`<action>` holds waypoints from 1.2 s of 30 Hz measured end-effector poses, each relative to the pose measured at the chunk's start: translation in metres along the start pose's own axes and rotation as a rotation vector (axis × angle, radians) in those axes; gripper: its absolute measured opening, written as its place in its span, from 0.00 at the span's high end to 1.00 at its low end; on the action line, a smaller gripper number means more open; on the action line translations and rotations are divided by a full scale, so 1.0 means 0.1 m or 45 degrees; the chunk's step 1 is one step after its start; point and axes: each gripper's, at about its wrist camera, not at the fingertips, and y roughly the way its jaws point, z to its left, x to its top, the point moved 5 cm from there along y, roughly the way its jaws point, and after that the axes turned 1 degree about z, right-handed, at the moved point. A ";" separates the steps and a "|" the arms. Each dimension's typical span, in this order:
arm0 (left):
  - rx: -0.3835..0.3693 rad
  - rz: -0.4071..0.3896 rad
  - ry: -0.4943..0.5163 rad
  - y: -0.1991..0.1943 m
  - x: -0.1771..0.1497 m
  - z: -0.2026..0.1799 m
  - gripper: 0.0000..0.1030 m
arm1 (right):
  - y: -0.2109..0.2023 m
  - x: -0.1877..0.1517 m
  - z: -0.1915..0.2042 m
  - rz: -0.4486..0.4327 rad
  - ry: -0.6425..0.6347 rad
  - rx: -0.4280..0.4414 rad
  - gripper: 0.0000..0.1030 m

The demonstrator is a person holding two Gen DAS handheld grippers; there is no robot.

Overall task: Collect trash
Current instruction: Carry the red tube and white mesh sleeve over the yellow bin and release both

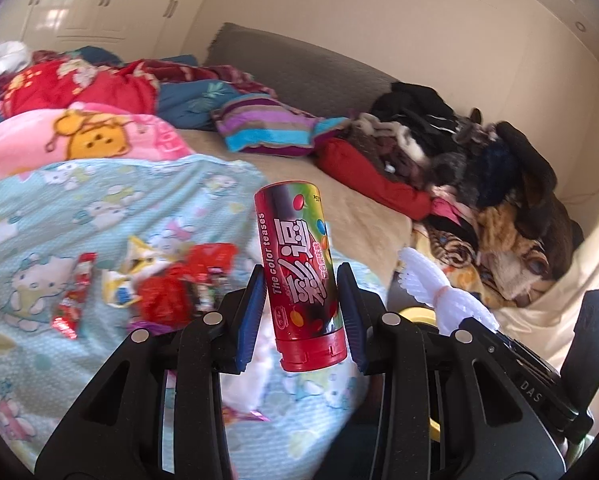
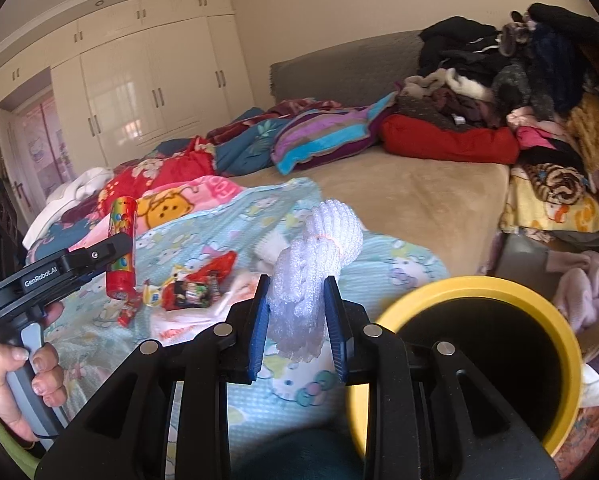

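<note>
Left tongs: gripping candy tube, long axis upright.
Right tongs: gripping foam net.
Bin: just right of right tongs, nearer that hand.

Bright daylight fills both pictures. The wardrobe doors shine at ten o'clock. Edges bend round and dark.
</note>
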 end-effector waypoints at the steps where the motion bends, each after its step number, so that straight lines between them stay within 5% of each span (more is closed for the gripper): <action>1: -0.011 0.005 0.007 0.02 0.00 -0.04 0.72 | -0.03 -0.01 -0.04 -0.003 0.004 -0.014 0.75; 15: -0.214 0.096 0.139 0.34 -0.24 -0.94 0.72 | -0.46 -0.10 -0.76 0.002 0.088 -0.189 0.75; 31: -0.406 0.314 0.268 0.90 -0.68 -1.70 0.72 | -0.57 -0.33 -1.29 0.066 0.174 -0.275 0.74; 34: -0.436 0.354 0.273 1.03 -0.74 -1.77 0.72 | -0.54 -0.39 -1.40 0.080 0.209 -0.277 0.70; 36: -0.432 0.373 0.281 1.14 -0.76 -1.80 0.71 | -0.50 -0.46 -1.48 0.102 0.238 -0.292 0.50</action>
